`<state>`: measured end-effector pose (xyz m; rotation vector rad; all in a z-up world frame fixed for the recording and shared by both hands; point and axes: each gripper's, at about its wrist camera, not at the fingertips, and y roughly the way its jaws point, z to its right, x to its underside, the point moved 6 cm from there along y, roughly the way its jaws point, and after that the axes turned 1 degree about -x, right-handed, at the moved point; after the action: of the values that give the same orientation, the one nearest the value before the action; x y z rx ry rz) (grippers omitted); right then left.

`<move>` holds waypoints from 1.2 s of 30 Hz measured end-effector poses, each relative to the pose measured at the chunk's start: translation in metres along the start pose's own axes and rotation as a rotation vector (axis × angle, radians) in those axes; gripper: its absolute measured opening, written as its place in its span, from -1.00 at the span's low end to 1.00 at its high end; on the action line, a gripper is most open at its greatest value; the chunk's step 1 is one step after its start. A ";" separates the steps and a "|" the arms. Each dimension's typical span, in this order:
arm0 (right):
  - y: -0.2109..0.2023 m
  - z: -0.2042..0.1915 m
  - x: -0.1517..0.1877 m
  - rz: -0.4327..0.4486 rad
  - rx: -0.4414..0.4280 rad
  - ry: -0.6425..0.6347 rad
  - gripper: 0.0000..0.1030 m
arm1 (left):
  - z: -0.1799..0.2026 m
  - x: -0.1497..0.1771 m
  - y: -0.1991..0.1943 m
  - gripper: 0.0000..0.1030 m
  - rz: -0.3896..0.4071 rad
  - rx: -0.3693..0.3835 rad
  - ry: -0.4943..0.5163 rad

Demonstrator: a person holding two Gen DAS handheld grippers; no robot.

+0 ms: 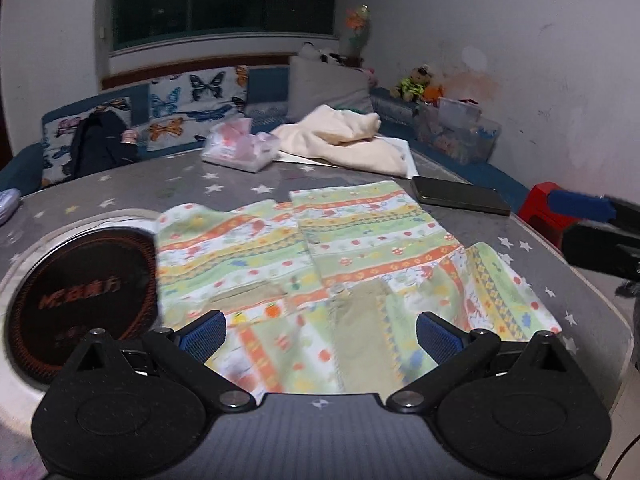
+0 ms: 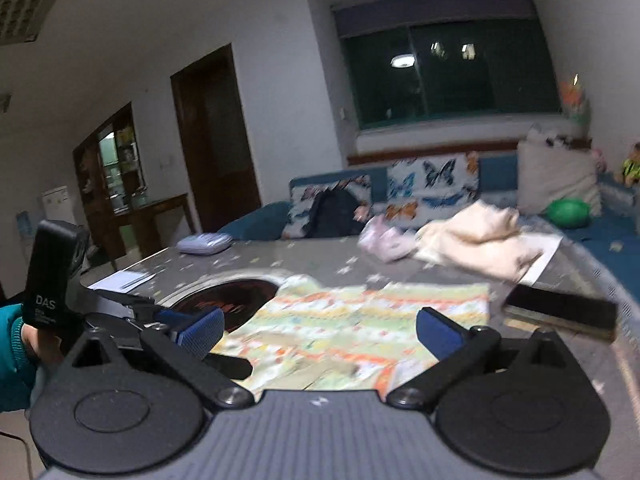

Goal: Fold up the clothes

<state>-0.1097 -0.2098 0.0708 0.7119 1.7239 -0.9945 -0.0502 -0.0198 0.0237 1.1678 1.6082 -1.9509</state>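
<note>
A small patterned shirt (image 1: 320, 264) in green, orange and white stripes lies spread flat on the grey star-print table (image 1: 240, 184). My left gripper (image 1: 322, 336) hovers open over its near hem, blue pads wide apart, nothing held. In the right wrist view the same shirt (image 2: 352, 332) lies ahead, and my right gripper (image 2: 320, 334) is open above its near edge. The right gripper (image 1: 580, 216) also shows at the right edge of the left view. The left gripper (image 2: 188, 326) shows at the left of the right view, held by a hand in a teal sleeve (image 2: 16, 356).
A round dark heater plate (image 1: 80, 296) is set in the table beside the shirt. A black phone (image 1: 460, 196), a cream garment (image 1: 344, 140) and a pink plastic bag (image 1: 240, 148) lie further back. A sofa with butterfly cushions (image 1: 192, 100) stands behind, a red stool (image 1: 548, 208) to the right.
</note>
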 end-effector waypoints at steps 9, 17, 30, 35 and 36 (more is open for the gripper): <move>0.033 0.043 0.022 -0.225 0.023 -0.035 1.00 | 0.024 -0.005 0.052 0.60 -0.078 0.000 0.081; 0.065 0.064 0.050 -0.330 0.083 -0.078 1.00 | 0.027 -0.002 0.059 -0.39 -0.059 0.027 0.082; 0.084 0.066 0.059 -0.370 0.141 -0.125 1.00 | 0.005 -0.004 0.042 -0.78 -0.015 -0.033 0.038; 0.095 0.058 0.067 -0.411 0.148 -0.182 1.00 | -0.002 -0.003 0.038 -0.44 -0.036 -0.049 0.063; 0.093 0.056 0.065 -0.408 0.155 -0.197 1.00 | -0.001 -0.002 0.031 -0.23 -0.027 -0.040 0.086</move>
<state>-0.0303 -0.2118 -0.0273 0.3456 1.6626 -1.4411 -0.0270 -0.0280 0.0055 1.2364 1.7067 -1.9003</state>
